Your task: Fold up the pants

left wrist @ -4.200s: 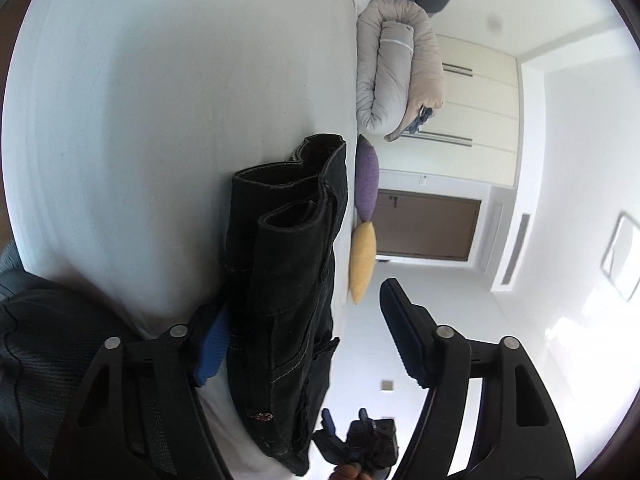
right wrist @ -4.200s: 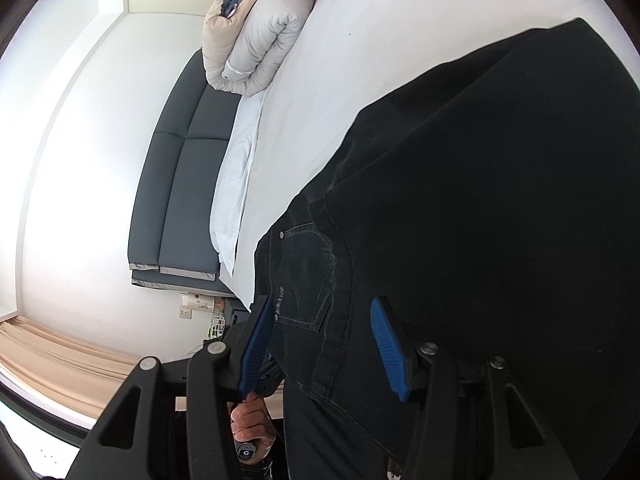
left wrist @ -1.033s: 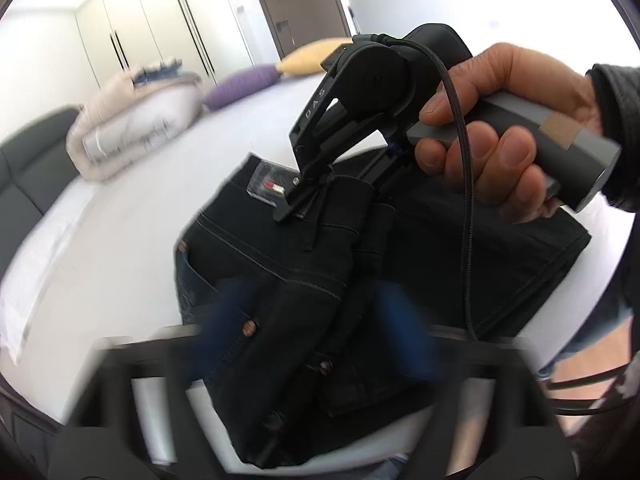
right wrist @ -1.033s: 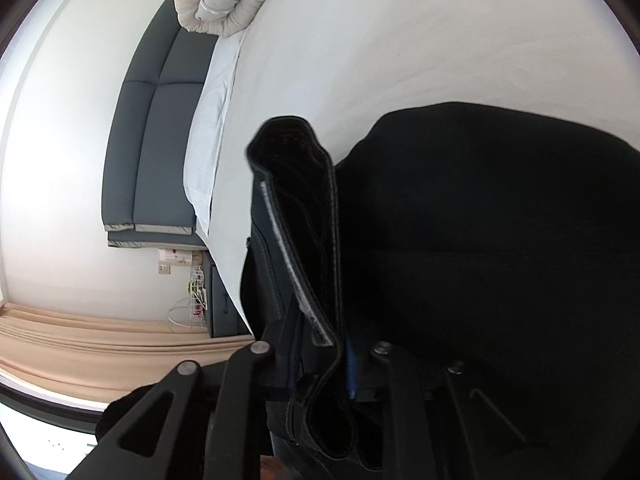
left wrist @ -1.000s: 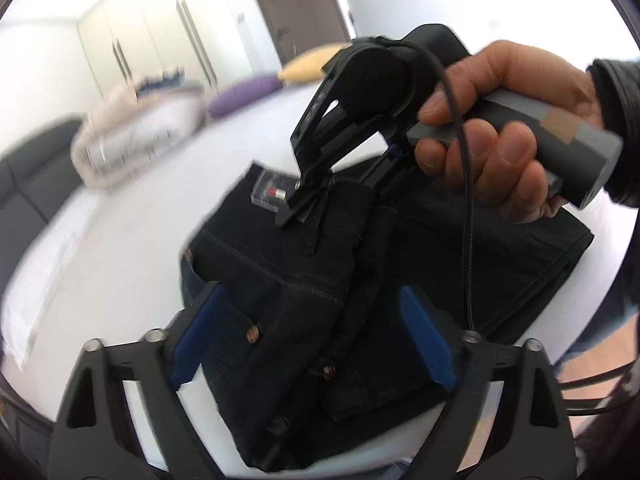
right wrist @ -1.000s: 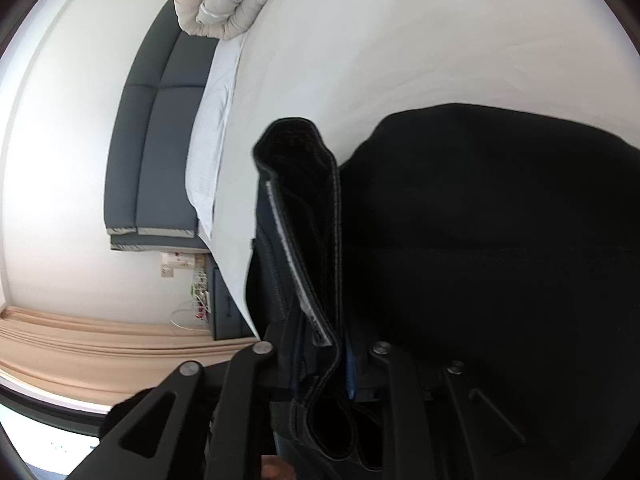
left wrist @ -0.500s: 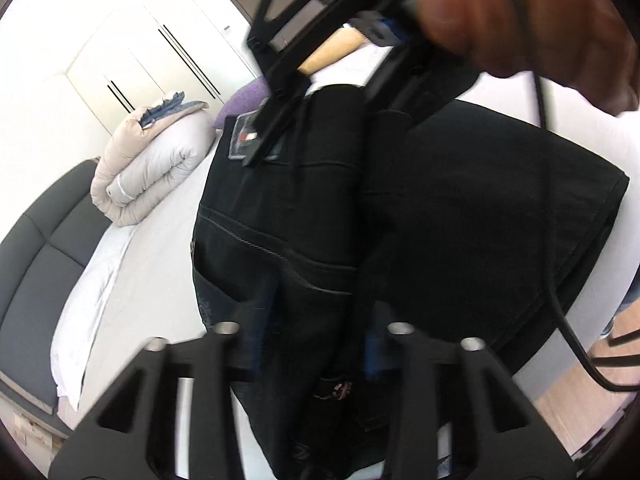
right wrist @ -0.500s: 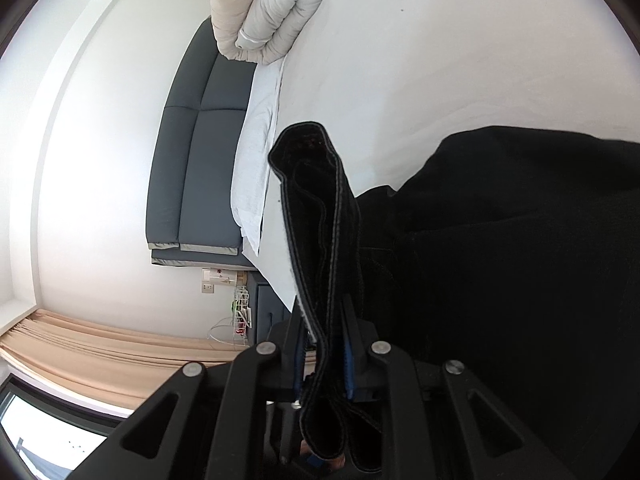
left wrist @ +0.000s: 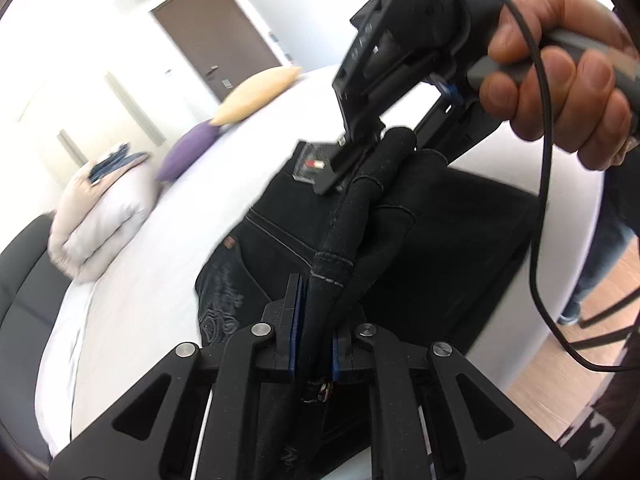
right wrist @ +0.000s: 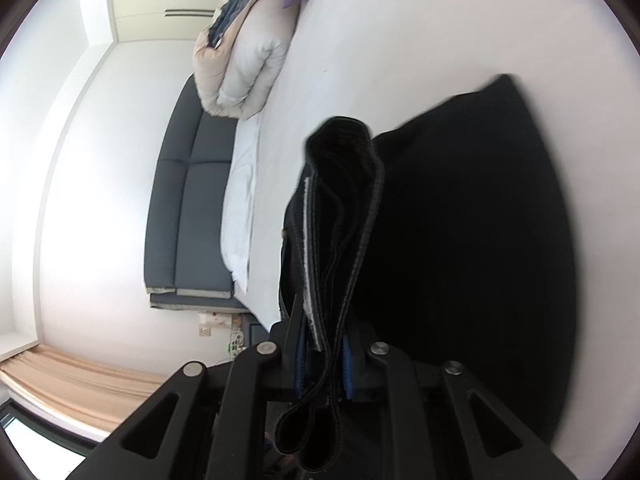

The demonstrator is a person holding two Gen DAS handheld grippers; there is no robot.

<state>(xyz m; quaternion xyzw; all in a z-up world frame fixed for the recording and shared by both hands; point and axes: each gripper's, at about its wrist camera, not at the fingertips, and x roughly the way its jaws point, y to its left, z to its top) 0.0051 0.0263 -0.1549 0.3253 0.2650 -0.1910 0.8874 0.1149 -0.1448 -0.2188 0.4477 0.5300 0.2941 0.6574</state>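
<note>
Black denim pants are lying partly folded on the white bed, with a bunched edge lifted off it. Left hand-held gripper is clamped tight on that bunch, and the right hand-held gripper is pinching the folded waistband too.

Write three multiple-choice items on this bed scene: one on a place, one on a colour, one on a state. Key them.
1. Where do the black pants lie?
A. on the white bed
B. on the sofa
C. on the floor

2. What colour is the cushion next to the yellow cushion?
A. green
B. purple
C. red

3. How does the left gripper stand?
A. wide open
B. shut on the pants
C. shut on nothing

Key: 1 A, the sheet surrounds the fabric; 2 B, the purple cushion sits beside it; 3 B, its jaws pinch the folded denim edge.
</note>
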